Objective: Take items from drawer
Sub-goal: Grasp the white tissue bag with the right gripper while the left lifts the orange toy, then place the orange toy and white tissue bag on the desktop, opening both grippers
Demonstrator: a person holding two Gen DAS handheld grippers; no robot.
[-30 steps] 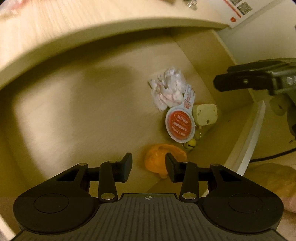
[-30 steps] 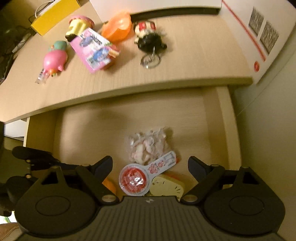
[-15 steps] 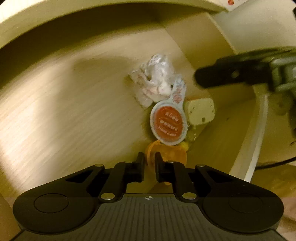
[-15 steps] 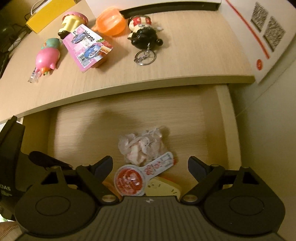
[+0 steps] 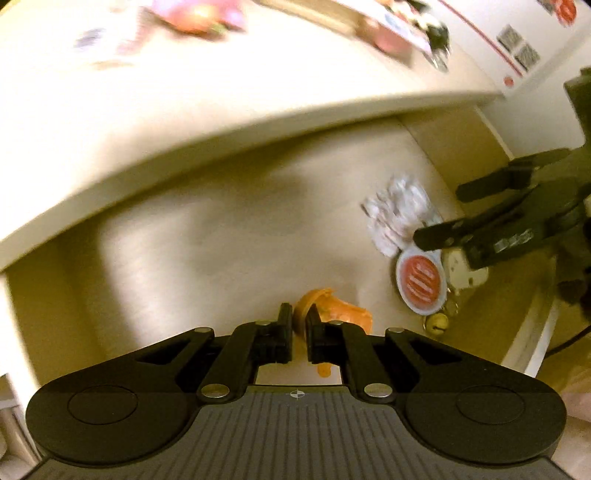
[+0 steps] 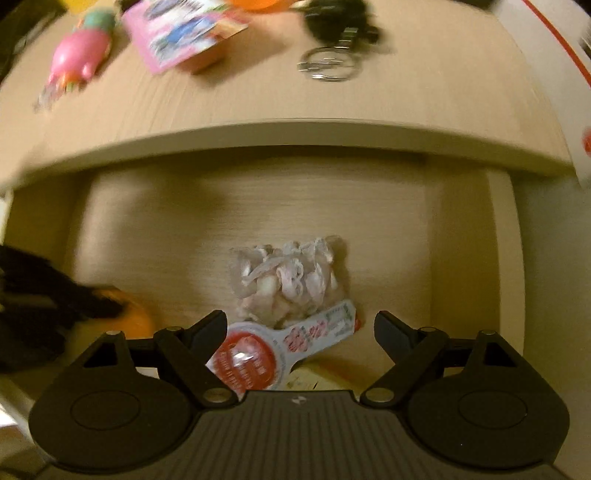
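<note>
Pinching the rim of an orange cup, the left gripper has its fingers nearly closed on that thin edge, and the cup sits low in the open drawer near its front; blur makes it hard to say whether the cup touches the drawer floor. Right of the cup lies a round red-lidded packet with a long printed tab, and behind it a crumpled clear bag of pale pieces. A cream-coloured block lies just beside the packet, with a small yellow bell in front of it. The right gripper hovers over these things with its fingers spread wide and nothing between them; from its camera the packet's red lid shows between the fingers, and the bag lies just beyond. On the worktop above the drawer sit a pink toy, a pink printed packet and a metal key ring, all smeared by motion.
</note>
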